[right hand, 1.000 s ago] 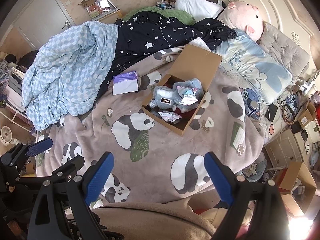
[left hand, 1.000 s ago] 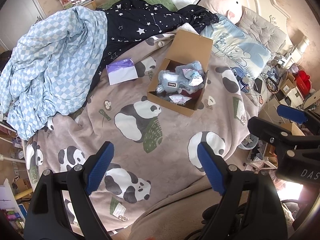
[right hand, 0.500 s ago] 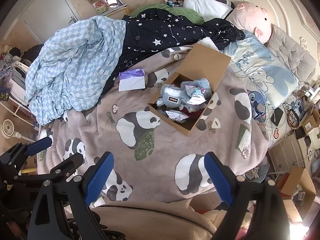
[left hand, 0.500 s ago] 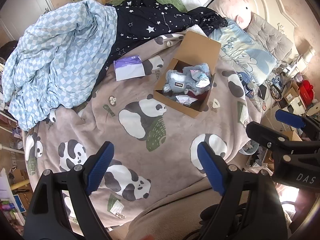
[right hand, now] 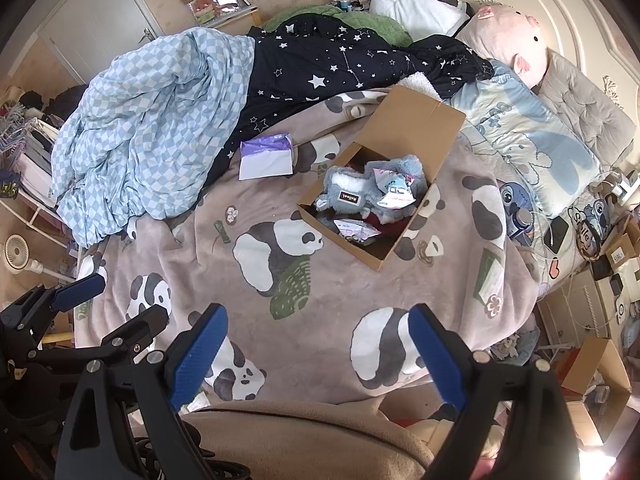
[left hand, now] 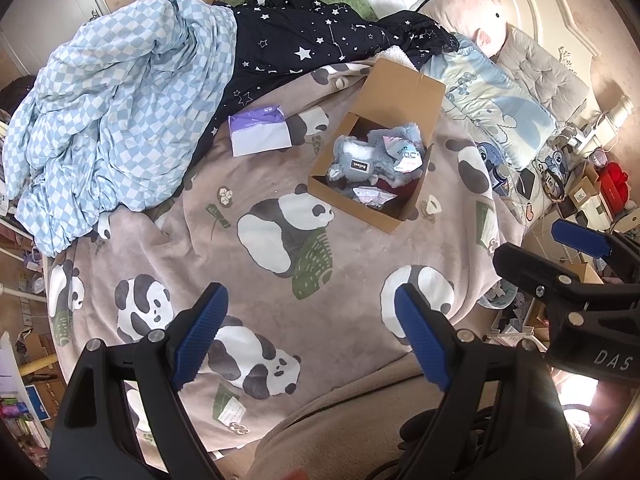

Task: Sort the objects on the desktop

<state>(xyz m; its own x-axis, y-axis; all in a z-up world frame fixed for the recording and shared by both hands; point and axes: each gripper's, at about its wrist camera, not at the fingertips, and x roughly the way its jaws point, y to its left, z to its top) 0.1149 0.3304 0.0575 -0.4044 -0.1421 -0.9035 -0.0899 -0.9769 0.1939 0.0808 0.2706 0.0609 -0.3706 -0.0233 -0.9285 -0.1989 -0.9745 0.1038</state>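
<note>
An open cardboard box sits on the panda blanket in the middle of the bed. Inside lie grey plush slippers with tags and a small packet. A purple and white tissue pack lies left of the box. My left gripper hangs high above the blanket's near part, open and empty. My right gripper is open and empty too, beside the left one. Both are far from the box.
A blue checked duvet and a dark star-print quilt are heaped at the left and back. Pillows and a pink pig plush lie by the headboard. Cluttered boxes stand on the floor at the right.
Both views have shifted slightly, so the box and tissue pack sit a little further right and lower in the pictures. Neither gripper's opening has changed and nothing on the bed moved.
</note>
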